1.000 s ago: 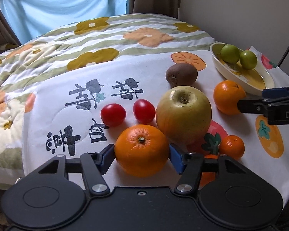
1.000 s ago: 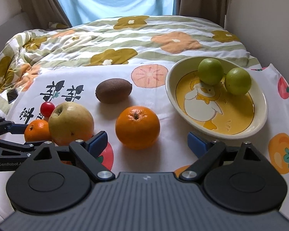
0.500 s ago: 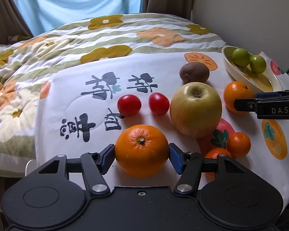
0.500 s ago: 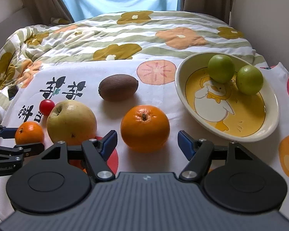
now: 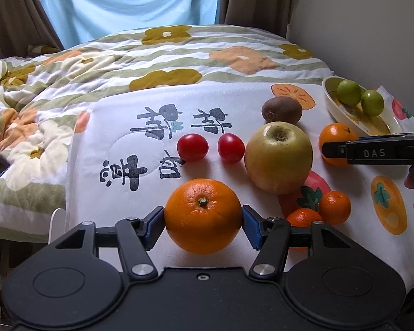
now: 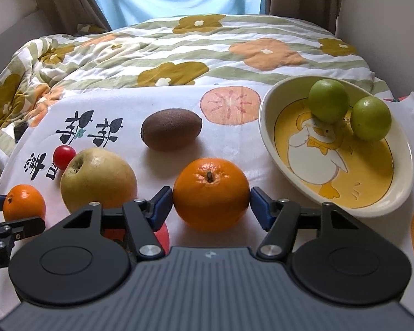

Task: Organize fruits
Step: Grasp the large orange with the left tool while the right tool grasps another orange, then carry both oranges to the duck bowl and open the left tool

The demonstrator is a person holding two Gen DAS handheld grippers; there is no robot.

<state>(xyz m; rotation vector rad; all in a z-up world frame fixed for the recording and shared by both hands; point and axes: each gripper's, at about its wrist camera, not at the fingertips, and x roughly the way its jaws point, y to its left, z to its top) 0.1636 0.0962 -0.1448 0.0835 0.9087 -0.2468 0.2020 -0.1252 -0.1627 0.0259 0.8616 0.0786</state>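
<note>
Gripping a large orange between its blue pads, your left gripper sits at 6 o'clock in its own view, jaws pressed to both sides of the fruit over the white printed cloth on the bed. Up at 12 o'clock from that orange lie two cherry tomatoes side by side, and at 1 o'clock stands the big yellow-green apple, with the kiwi just behind it. Two small mandarins touch each other at 3 o'clock, near the apple's base. Further right, your right gripper is closing its jaws around a second orange; the pads look to be at its sides, though whether they press yet you cannot tell. At 2 o'clock from that orange rests the duck-printed bowl, holding two green fruits that touch along its far rim.
</note>
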